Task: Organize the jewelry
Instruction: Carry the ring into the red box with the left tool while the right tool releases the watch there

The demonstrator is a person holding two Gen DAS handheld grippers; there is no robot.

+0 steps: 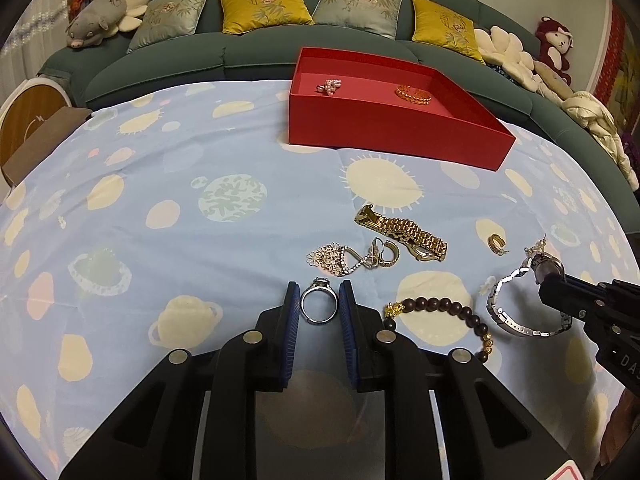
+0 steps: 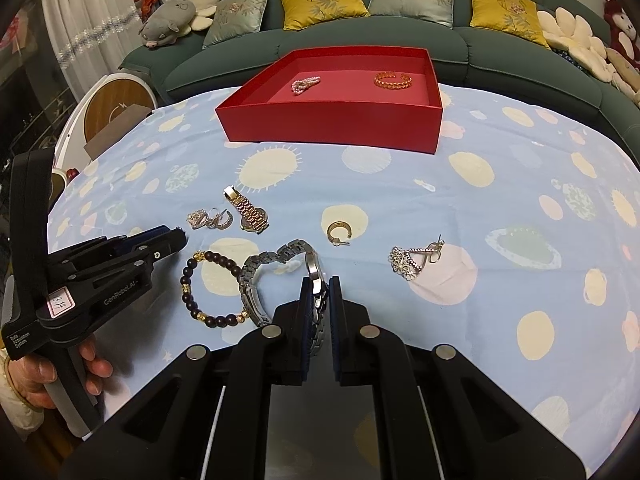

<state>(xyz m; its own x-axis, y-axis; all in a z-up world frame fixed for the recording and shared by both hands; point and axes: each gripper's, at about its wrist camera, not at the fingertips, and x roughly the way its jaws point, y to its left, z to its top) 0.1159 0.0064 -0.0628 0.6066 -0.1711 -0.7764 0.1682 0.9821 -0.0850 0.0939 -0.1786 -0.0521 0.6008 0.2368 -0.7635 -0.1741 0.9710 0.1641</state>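
Two grippers work the jewelry on my worktop (image 1: 200,152). My left gripper (image 1: 319,306) brackets the silver ring (image 1: 319,305), pads just beside it, not visibly clamped; a skewed squeeze could flick it away. My right gripper (image 2: 319,300) is closed on the silver watch (image 2: 276,276), whose trailing band may snag the bead bracelet (image 2: 208,288) beside it. Beyond waits the red box (image 2: 336,120).

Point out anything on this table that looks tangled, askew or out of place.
One cluster looks tangled: a floral earring, a crystal piece and a hoop earring overlap beside the gold watch. A matching floral earring lies far off alone. The silver watch stands on edge in the right gripper. Nothing appears damaged.
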